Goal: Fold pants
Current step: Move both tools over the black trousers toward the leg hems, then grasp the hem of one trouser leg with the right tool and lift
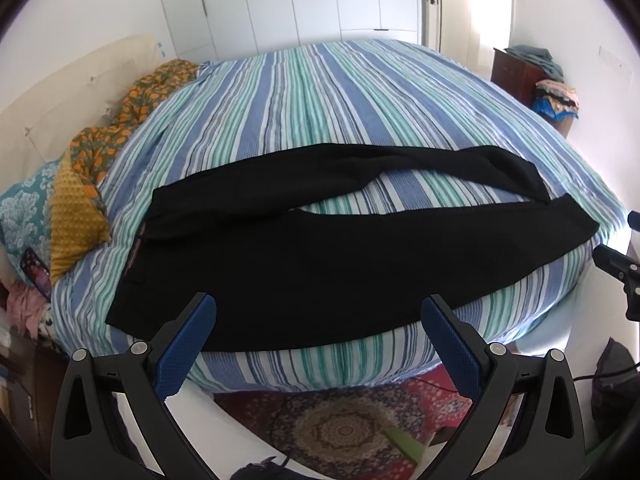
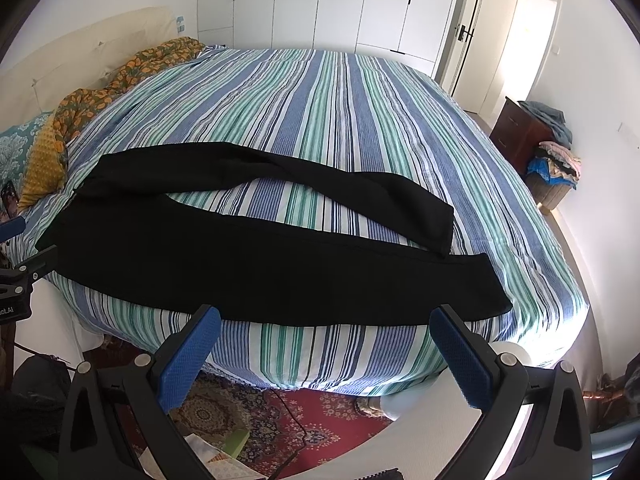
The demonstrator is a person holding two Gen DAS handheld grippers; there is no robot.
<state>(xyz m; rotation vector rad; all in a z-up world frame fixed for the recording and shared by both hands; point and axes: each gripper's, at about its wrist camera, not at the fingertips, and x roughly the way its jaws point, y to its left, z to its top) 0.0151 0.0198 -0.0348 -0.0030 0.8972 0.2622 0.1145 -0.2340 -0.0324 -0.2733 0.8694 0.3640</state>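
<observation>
Black pants point(image 1: 320, 256) lay spread along the near edge of the bed point(image 1: 320, 88), long axis running left to right across both views; waist to the left, cuffs to the right, the two legs splayed apart with striped cover showing between them. Both grippers hung short of the bed edge, the pants ahead of the jaws and untouched; the left gripper point(image 1: 320, 320) faced the waist half, the right gripper point(image 2: 326, 326) the leg half, so each was nearer its own end. Both pairs of jaws stood wide and held nothing. Pillows point(image 1: 76, 208) lay at the left by the headboard; white wardrobes point(image 2: 340, 4) stood behind; a patterned rug point(image 1: 340, 428) covered the floor below.
</observation>
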